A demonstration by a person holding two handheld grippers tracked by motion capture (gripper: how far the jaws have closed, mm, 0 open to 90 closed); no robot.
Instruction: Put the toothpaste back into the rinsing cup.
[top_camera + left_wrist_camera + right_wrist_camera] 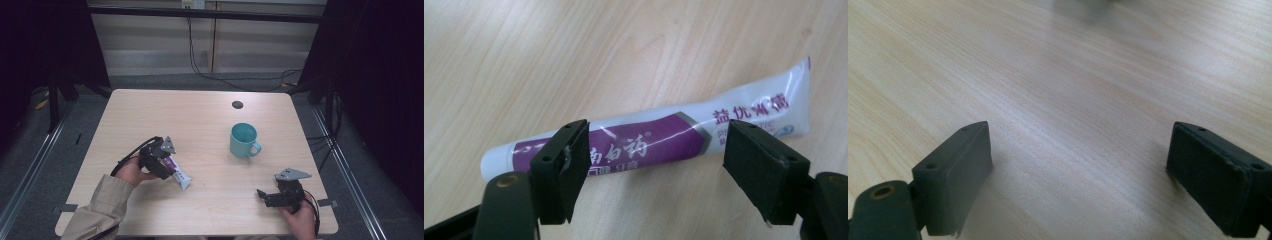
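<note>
A white and purple toothpaste tube [181, 175] lies flat on the pale wooden table [200, 112], left of the middle. My left gripper [167, 167] is lowered over it, held by a hand in a beige sleeve. In the left gripper view the tube [649, 137] runs crosswise behind both jaws, which stand wide apart with no pad pressing on it; the left gripper [656, 150] is open. My right gripper [263, 196] rests low near the front right edge, pointing left. Its jaws [1078, 135] are wide open over bare wood.
A teal mug [243, 140] stands upright right of the middle, its handle toward the front right. A small dark round spot [237, 104] sits farther back. Cables run along the floor behind the table.
</note>
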